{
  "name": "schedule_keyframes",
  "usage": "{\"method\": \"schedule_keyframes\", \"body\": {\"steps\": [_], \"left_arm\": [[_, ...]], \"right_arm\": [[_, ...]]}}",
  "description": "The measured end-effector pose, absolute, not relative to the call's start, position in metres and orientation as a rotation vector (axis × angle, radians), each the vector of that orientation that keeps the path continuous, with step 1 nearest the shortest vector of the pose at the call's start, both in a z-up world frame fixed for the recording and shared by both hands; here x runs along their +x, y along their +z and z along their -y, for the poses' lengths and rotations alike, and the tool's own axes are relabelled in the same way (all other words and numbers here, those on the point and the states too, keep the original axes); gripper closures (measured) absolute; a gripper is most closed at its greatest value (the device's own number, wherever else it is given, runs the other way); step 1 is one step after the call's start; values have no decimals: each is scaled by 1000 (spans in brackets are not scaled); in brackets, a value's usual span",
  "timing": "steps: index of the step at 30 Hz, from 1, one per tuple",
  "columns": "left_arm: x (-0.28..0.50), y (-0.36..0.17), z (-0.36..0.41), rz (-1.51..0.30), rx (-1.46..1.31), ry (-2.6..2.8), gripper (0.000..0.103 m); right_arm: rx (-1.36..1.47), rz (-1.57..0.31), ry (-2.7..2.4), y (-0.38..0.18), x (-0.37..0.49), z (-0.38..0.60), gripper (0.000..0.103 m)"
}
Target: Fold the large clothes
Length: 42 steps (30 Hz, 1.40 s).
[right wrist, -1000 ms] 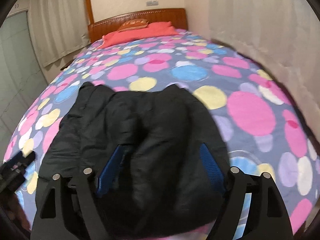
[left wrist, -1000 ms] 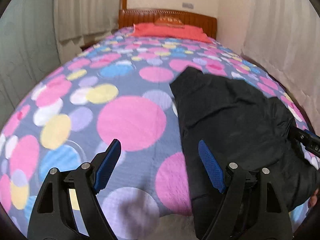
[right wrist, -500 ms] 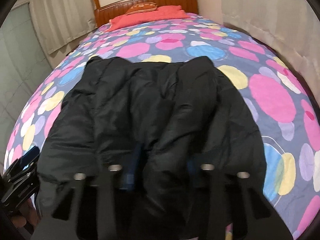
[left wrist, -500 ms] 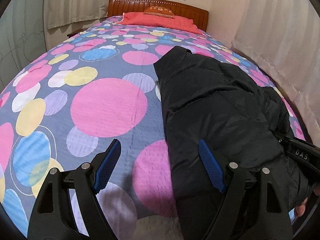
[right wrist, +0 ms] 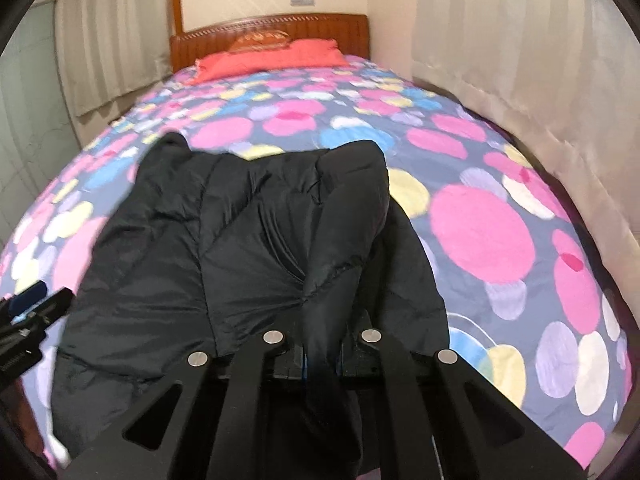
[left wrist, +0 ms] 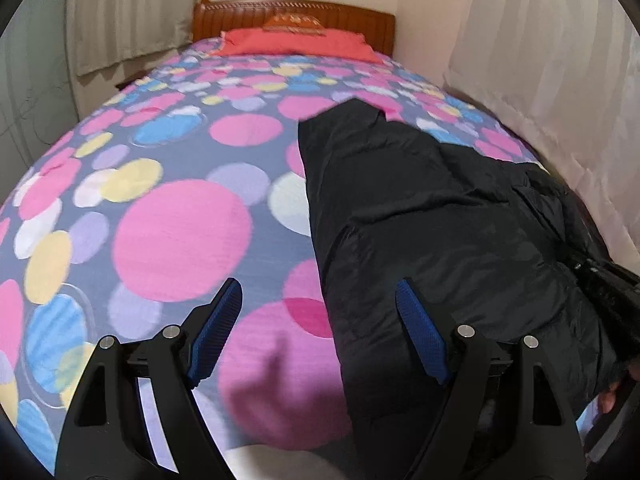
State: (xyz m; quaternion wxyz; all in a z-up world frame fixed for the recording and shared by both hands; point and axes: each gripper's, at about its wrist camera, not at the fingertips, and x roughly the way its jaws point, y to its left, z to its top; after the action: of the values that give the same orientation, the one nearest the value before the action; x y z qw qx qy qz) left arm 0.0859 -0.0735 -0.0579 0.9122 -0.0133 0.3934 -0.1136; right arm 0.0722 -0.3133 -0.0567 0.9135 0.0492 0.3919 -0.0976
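A large black puffy jacket (left wrist: pixel 432 220) lies on the bed's dotted cover; it also shows in the right wrist view (right wrist: pixel 248 240). My left gripper (left wrist: pixel 320 320) is open, hovering at the jacket's left near edge, one blue pad over the cover and one over the jacket. My right gripper (right wrist: pixel 322 344) is shut on a bunched fold of the jacket at its near edge. The right gripper's body shows at the right edge of the left wrist view (left wrist: pixel 608 292). The left gripper shows at the left edge of the right wrist view (right wrist: pixel 28 312).
The bed cover (left wrist: pixel 180 232) has pink, blue and yellow circles. A red pillow (left wrist: pixel 296 40) and a wooden headboard (left wrist: pixel 292 8) stand at the far end. Curtains (right wrist: pixel 520 80) hang along the right side, close to the bed.
My right gripper has closed from open onto a fold of the jacket's near edge. My left gripper stayed open and shifted a little along the jacket's left side.
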Motion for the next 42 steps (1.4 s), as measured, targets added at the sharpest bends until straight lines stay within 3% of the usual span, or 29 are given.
{"method": "schedule_keyframes", "body": {"steps": [9,20,26,37,42], "left_arm": [[98,-83,118,-817,76,-191,23],[98,-98,126,-798,129,-167,23],[95,-85,125,-781,162,-163,24],[92,-38,102,-749,89,-166,24],[127,-27,110,-776,35,-185,24]], "right_arm": [[127,-877,-188,-105,83,335,95],[150,-850,-181,-119,81,336,95],[160,-846,-180,-108,78,342,93],[89,-778,-267,-30,50,342,69],[114,-730,-185,-6,83,335,67]]}}
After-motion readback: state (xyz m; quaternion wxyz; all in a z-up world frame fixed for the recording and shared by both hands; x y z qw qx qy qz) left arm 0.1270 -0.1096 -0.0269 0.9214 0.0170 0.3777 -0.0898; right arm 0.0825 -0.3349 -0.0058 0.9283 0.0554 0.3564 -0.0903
